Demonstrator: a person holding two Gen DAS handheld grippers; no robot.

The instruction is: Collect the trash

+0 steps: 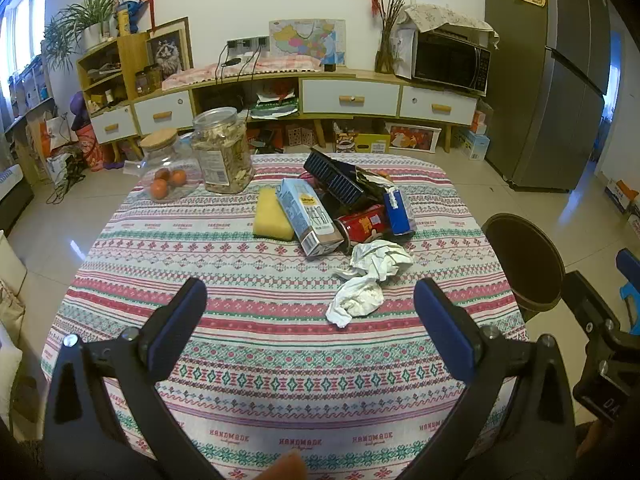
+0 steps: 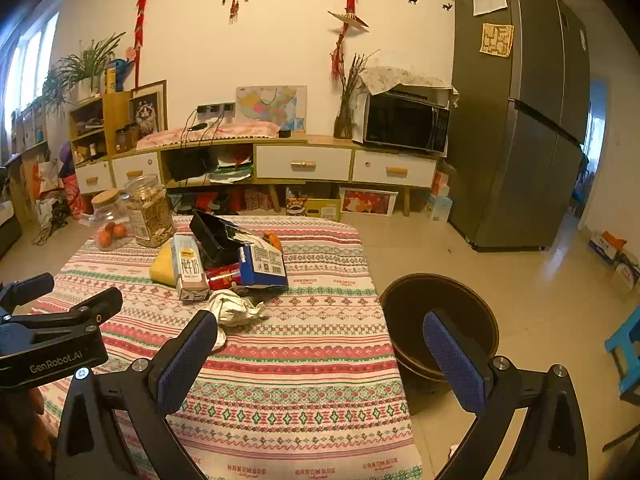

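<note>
Crumpled tissue [image 1: 370, 280] lies just ahead of the open left gripper [image 1: 310, 300].

We found a crumpled white tissue [image 1: 370, 280] lying nearest on the tabletop [image 1: 260, 344]. Behind it, touching in a heap, lay a light-blue milk carton [image 1: 310, 216], a red can [image 1: 362, 226] on its side, a dark-blue carton [image 1: 398, 210] and a black wrapper [image 1: 340, 180].

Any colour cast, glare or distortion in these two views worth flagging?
Left wrist view: neutral colour, glare on the floor tiles, fisheye bending the cabinet, and the crumpled tissue is sharp. Right wrist view: warm orange cast, window blown out, fridge edges bowed, corners vignetted black.
</note>
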